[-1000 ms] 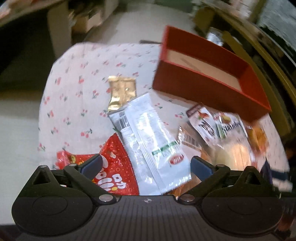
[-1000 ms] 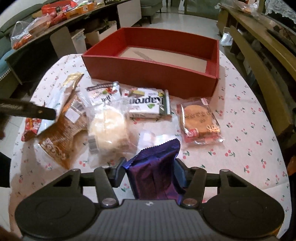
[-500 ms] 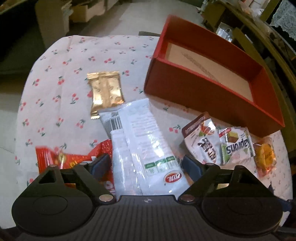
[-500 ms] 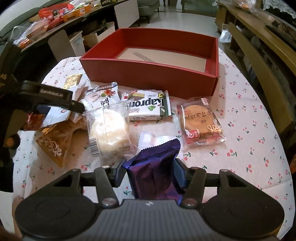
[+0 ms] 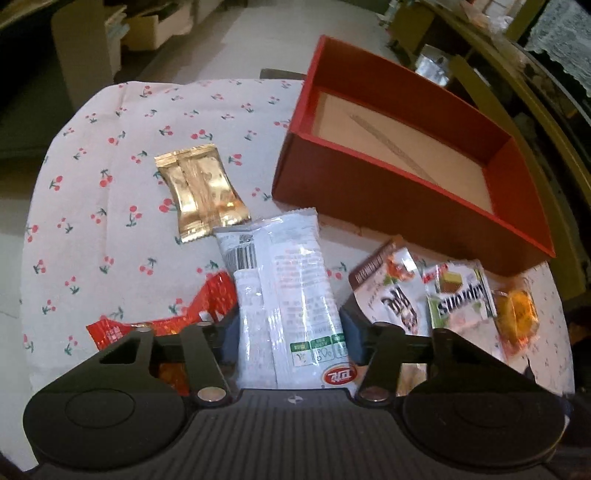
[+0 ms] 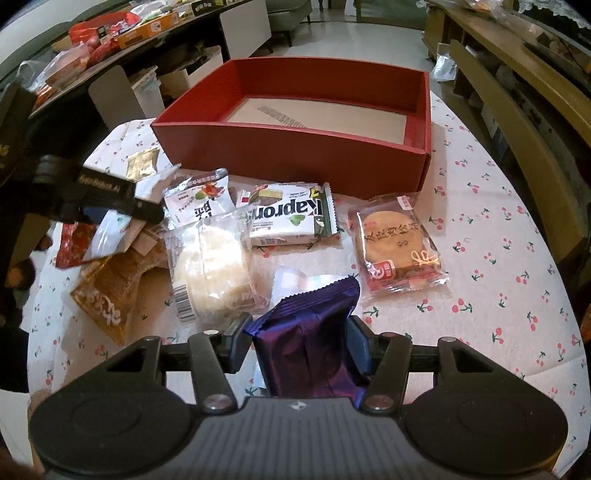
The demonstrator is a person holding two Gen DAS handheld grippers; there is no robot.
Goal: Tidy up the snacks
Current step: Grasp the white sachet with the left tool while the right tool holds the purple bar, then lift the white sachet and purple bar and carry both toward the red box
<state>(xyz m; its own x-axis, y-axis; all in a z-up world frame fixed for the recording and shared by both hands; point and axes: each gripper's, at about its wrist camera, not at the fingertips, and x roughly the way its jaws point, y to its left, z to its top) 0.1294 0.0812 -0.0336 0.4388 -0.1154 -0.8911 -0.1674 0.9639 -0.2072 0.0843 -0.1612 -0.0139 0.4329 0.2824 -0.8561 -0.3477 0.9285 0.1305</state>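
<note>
On the cherry-print tablecloth [image 5: 110,221] lies a long white snack packet [image 5: 288,273]. My left gripper [image 5: 290,332] is closing around it, one pad against each long side. A red packet [image 5: 207,306] sits partly under it and a gold packet [image 5: 201,192] lies beyond. The red box [image 5: 406,206] stands at the back right with only a paper liner inside. My right gripper [image 6: 299,343] is shut on a purple packet [image 6: 310,325], held over the table's near side. From the right wrist view the left gripper [image 6: 147,212] shows at the far left, in front of the red box [image 6: 295,155].
Loose snacks lie between the grippers and the box: a Kaprons wafer [image 6: 291,218], a round cookie pack [image 6: 399,243], a pale round cake [image 6: 214,269], a brown-gold packet [image 6: 110,291]. A wooden bench [image 6: 517,122] runs along the right. A cluttered counter [image 6: 110,33] stands back left.
The left gripper's jaws have drawn in from wide apart onto the white packet's sides, and the gripper shifted slightly over the pile. The right gripper kept still with the purple packet.
</note>
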